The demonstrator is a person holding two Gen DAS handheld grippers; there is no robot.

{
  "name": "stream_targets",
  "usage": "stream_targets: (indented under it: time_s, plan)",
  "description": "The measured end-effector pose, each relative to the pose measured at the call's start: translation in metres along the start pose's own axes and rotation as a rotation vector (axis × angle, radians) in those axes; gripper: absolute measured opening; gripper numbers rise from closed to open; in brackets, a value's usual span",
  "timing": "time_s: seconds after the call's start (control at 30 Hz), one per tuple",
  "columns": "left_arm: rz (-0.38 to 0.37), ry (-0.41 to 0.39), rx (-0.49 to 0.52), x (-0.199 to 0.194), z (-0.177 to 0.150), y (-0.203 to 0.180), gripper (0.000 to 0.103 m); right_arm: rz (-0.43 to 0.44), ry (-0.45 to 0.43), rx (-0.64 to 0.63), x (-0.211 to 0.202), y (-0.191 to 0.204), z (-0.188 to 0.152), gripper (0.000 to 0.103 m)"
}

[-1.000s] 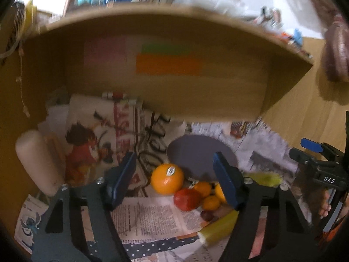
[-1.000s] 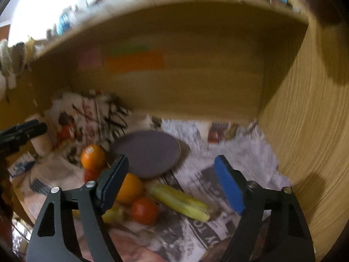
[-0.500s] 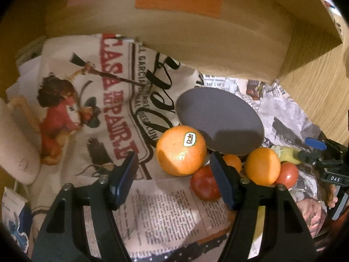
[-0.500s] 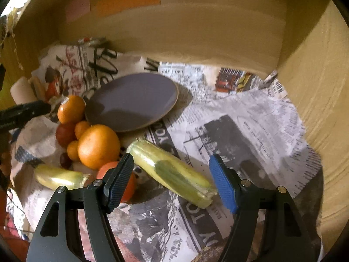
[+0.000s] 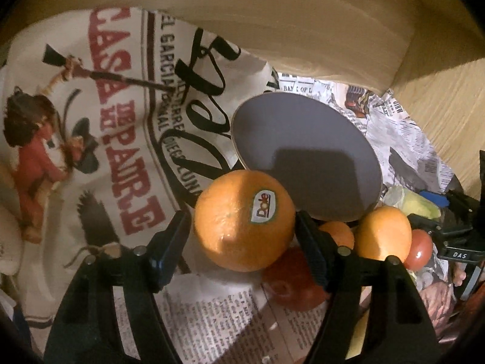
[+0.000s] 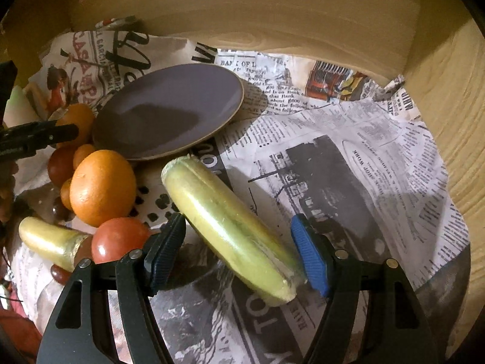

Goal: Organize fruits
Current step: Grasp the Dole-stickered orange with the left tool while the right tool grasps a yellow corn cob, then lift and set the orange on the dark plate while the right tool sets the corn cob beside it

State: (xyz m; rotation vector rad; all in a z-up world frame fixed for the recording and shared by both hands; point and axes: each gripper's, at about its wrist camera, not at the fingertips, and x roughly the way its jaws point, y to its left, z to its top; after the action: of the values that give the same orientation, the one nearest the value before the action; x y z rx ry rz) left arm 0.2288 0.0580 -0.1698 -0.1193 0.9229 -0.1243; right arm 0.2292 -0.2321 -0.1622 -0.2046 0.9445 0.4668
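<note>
A large orange with a Dole sticker [image 5: 242, 221] lies on the newspaper between the open fingers of my left gripper [image 5: 244, 239]; a small gap shows on the left side. A purple plate [image 5: 306, 154] lies just behind it, also in the right wrist view [image 6: 169, 112]. A second orange [image 5: 383, 233], a small orange [image 5: 338, 235] and red tomatoes [image 5: 291, 285] lie to the right. My right gripper [image 6: 238, 251] is open around a wrapped yellow corn cob [image 6: 227, 224] lying diagonally. An orange [image 6: 101, 188], a tomato [image 6: 119, 239] and another cob [image 6: 51, 239] lie to its left.
Newspaper [image 6: 348, 157] covers the shelf floor. A wooden back wall [image 6: 272, 21] and right side wall [image 6: 454, 97] close the space. A printed cloth bag [image 5: 91, 127] lies at the left. The right gripper shows at the edge of the left wrist view [image 5: 448, 227].
Both grippers have moved forward and down into the shelf. The left fingers now flank the Dole orange; the right fingers now flank the corn cob.
</note>
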Motion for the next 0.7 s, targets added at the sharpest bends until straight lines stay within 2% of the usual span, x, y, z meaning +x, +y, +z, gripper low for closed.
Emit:
stream_targets:
  time_s: [0.07, 0.2, 0.23, 0.7]
  plan:
    - [-0.001, 0.007, 0.0, 0.004, 0.0, 0.0, 0.071, -0.005, 0.007, 0.009, 0.003, -0.001, 0.002, 0.058]
    - [-0.014, 0.021, -0.001, 0.009, 0.0, 0.001, 0.069, 0.0, 0.017, 0.048, 0.006, -0.009, 0.004, 0.036]
    - [-0.014, 0.017, -0.002, 0.009, 0.0, 0.001, 0.069, 0.004, 0.023, 0.061, 0.007, -0.012, 0.004, 0.033]
    - [-0.026, -0.031, -0.018, -0.001, -0.002, 0.005, 0.068, 0.01, 0.074, 0.074, 0.026, -0.014, 0.026, 0.034]
